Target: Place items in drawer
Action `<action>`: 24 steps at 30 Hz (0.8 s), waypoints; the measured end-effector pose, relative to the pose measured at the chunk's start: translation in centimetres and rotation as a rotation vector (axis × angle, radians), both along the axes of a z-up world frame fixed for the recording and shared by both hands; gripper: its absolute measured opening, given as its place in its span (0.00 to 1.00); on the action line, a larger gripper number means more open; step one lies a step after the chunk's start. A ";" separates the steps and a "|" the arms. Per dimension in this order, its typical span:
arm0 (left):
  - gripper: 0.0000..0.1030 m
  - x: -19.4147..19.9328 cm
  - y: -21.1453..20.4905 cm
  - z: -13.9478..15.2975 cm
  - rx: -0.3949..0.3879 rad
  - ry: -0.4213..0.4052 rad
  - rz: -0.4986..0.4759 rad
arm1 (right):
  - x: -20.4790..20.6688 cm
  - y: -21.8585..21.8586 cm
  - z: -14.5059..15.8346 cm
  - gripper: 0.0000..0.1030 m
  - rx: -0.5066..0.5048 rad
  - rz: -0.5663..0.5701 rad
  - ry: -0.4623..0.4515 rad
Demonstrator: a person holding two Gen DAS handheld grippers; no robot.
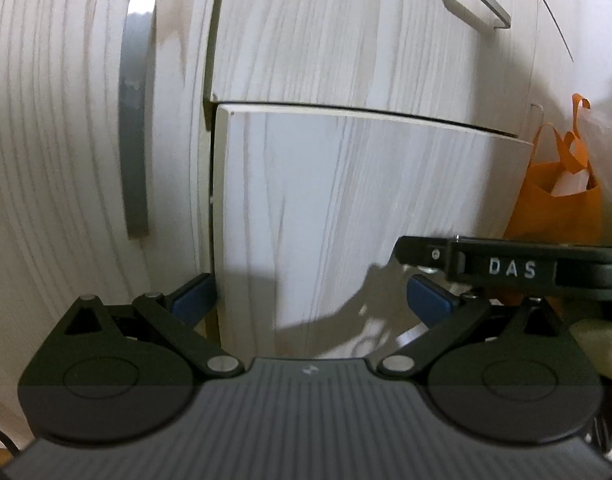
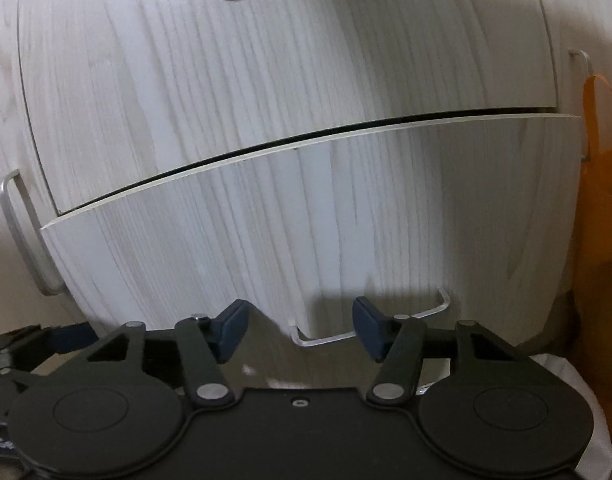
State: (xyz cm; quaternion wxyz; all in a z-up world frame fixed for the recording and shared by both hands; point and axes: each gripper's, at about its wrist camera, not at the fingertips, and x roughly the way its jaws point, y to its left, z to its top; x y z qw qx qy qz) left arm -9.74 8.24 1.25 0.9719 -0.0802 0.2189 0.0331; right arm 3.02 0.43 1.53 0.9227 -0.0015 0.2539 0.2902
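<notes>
Already, the lower drawer (image 2: pixel 306 216) is standing slightly proud of the cabinet, with a dark gap showing along its top edge under the upper drawer (image 2: pixel 266 60). It is not yet open far enough to take anything, so the step in hand looks like pulling it out.

In the right wrist view, the right tool (image 2: pixel 300 326) is sitting low against the drawer front, its blue pads partly parted and bracketing the left stretch of the metal handle (image 2: pixel 366 328). The right pad is lying over the bar, the left pad is hanging clear of it, and nothing is clamped between them that I can make out. Placing the jaws either side of the bar is probably a way of getting a hold on it for the pull.

In the left wrist view, the left tool (image 1: pixel 312 300) is waiting with its jaws spread wide and empty, its left fingertip (image 1: pixel 192 300) sitting near the drawer's left edge. It seems to be kept out of the pull so that it is free for later.

No item for the drawer is showing in either tool. An orange bag (image 1: pixel 558 200) is hanging from a hook at the right of the cabinet, with something white in it; whether that holds the items I cannot tell. A tall door handle (image 1: pixel 136 120) is running down the panel on the left.
</notes>
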 end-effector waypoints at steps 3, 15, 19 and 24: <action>1.00 -0.9 1.8 -0.1 -0.020 0.013 0.003 | 0.0 -0.2 0.0 0.61 0.002 0.005 0.004; 1.00 -0.7 3.2 -0.8 -0.026 0.049 0.002 | 1.5 -3.2 0.4 0.60 0.125 0.026 0.097; 1.00 -1.1 2.8 -0.8 0.003 0.051 -0.010 | 1.8 -3.5 0.5 0.60 0.129 0.046 0.112; 1.00 -1.3 3.0 -1.1 0.000 0.053 0.015 | 1.8 -4.1 0.8 0.60 0.145 0.042 0.141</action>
